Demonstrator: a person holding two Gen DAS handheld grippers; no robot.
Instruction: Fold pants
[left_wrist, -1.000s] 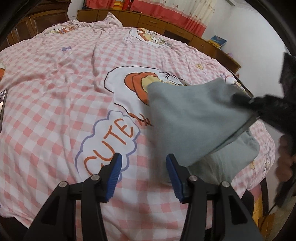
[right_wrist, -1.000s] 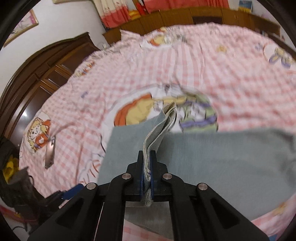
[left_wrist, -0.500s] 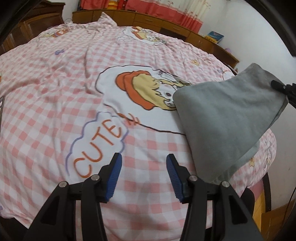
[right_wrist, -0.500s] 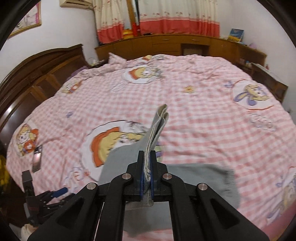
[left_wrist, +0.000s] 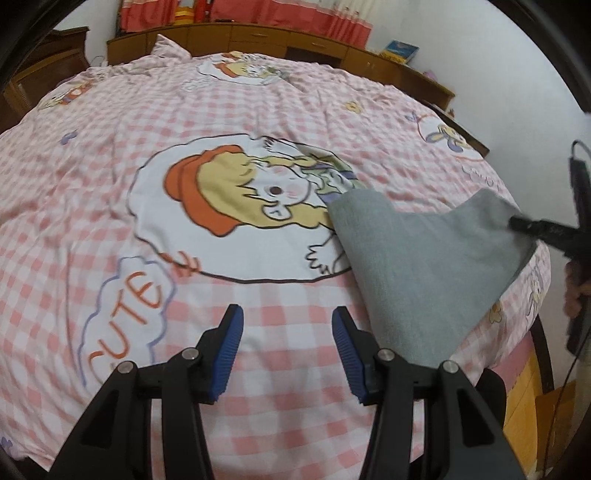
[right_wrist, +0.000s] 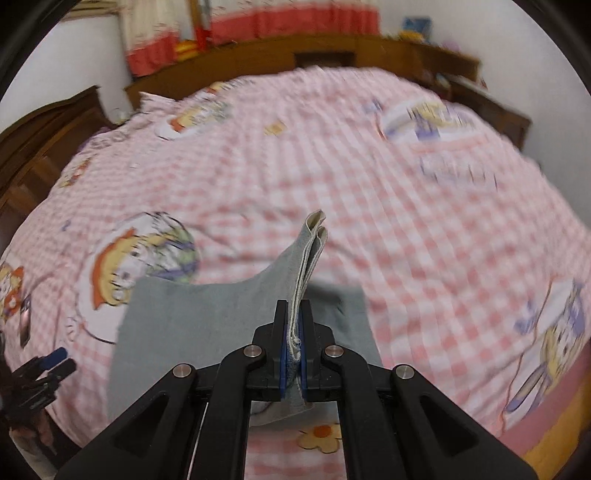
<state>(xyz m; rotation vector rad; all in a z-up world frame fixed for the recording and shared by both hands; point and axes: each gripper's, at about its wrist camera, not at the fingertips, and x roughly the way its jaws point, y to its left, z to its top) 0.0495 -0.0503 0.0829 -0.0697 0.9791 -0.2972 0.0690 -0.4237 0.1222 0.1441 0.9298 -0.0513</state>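
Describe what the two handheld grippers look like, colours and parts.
Both match: the left gripper and the right gripper have matte black angular plastic frames, round silver bolts at the pivots, and two fingers lined with ribbed blue pads. Thin black cables trail by the right one, seen from the left wrist camera. No sleeve is visible.

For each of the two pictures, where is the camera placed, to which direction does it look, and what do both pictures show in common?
Left wrist: sits on the open left hand-held gripper, looks down across the checked bedspread; right hand-held gripper at the right edge.
Right wrist: sits on the right hand-held gripper, shut on the grey pants, facing the wooden cabinets.
Shared: pants, bedspread, cabinets.
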